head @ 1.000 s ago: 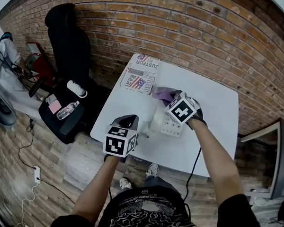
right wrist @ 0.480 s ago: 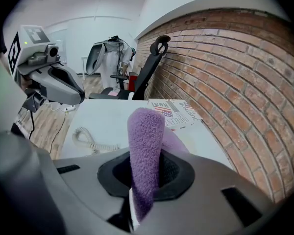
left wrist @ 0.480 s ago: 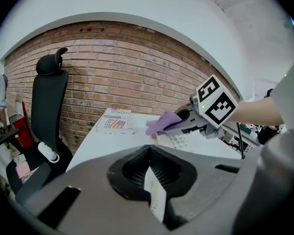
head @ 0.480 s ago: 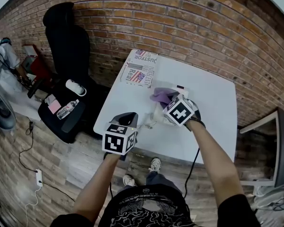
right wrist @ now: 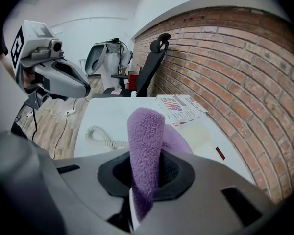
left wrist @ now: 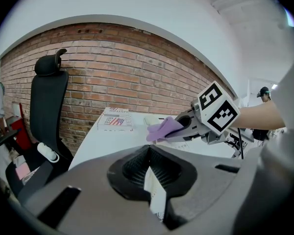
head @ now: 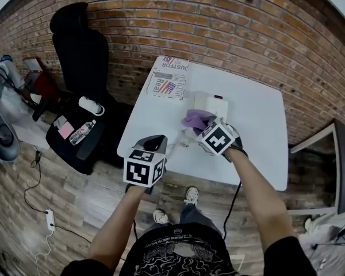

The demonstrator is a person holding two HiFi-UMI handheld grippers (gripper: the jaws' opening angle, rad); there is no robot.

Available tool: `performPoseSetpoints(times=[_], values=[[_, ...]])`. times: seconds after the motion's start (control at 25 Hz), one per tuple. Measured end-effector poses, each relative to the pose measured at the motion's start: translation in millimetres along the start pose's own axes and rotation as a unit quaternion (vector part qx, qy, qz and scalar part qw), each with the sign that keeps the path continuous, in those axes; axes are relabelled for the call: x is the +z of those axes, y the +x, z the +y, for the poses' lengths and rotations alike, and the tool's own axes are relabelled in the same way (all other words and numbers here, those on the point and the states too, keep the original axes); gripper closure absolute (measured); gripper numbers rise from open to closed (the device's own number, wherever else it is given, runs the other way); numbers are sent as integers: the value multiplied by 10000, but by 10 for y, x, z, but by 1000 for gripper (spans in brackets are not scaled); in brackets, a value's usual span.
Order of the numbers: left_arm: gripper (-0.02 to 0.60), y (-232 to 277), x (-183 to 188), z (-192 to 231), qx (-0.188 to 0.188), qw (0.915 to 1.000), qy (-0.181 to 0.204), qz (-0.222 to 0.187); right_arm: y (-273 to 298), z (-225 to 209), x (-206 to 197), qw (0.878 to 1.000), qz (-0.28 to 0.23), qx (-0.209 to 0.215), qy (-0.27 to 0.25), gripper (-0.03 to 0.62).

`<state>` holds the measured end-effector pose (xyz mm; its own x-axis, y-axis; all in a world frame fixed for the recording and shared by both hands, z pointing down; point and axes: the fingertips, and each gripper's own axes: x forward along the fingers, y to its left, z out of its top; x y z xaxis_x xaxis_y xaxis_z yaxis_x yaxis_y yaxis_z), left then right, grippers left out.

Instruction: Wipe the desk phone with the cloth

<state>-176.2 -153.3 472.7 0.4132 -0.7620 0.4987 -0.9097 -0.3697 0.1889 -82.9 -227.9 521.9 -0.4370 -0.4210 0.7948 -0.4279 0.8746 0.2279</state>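
One purple cloth [right wrist: 147, 131], clamped in right gripper [right wrist: 146, 174]

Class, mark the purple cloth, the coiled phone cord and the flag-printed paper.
purple cloth [right wrist: 146, 151], right gripper view, on its upright fold.
coiled phone cord [right wrist: 104, 141], right gripper view, on its coils.
flag-printed paper [head: 171, 79], head view, on its middle.

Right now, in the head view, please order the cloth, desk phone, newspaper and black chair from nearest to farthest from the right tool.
1. Purple cloth, held in the right tool.
2. Desk phone, just beyond it.
3. Newspaper, far-left corner of the table.
4. Black chair, left, off the table.
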Motion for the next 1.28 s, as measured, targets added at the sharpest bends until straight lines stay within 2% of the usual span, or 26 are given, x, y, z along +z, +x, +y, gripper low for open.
performPoseSetpoints(times=[0.48, 0.72, 0.92, 1.28], values=[[575, -143, -167, 12, -197, 9997, 89, 77, 29, 458, -169, 9996, 125, 93, 228, 549], [575, -138, -105, -13, -296, 9994, 154, 31, -29, 550, -222, 9997, 144, 164, 141, 549], [575, -129, -61, -10, -357, 9992, 186, -1, -266, 398, -120, 9999, -24, -63, 145, 549], [575, 103, 123, -113, -461, 9986, 247, -20, -690, -283, 174, 9981, -376, -487, 50, 549]])
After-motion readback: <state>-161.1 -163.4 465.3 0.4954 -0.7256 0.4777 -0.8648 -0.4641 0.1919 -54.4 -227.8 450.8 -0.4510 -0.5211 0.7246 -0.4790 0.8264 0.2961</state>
